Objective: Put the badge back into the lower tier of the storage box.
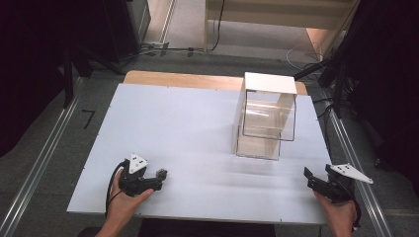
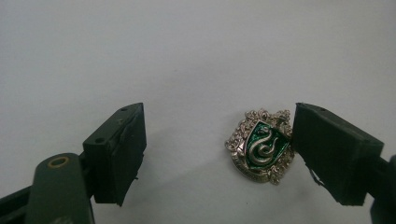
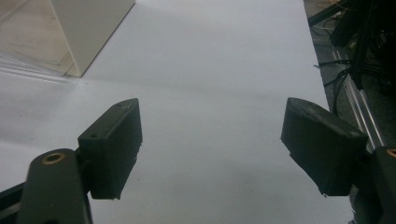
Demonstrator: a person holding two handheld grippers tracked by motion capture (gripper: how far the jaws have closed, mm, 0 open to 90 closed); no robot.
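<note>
A white counter (image 1: 173, 128) stands on grey floor (image 1: 49, 148), metal rails (image 1: 39, 163) along both sides. Dark curtains (image 1: 29, 59) flank it; cables (image 1: 301, 54) trail at the far right.

Dim, soft-focus, dark murky edges

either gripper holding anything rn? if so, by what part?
Nothing held. The left gripper is open around a green-and-silver snake badge lying on the table, its edge by one jaw. The right gripper is open over bare table.
</note>
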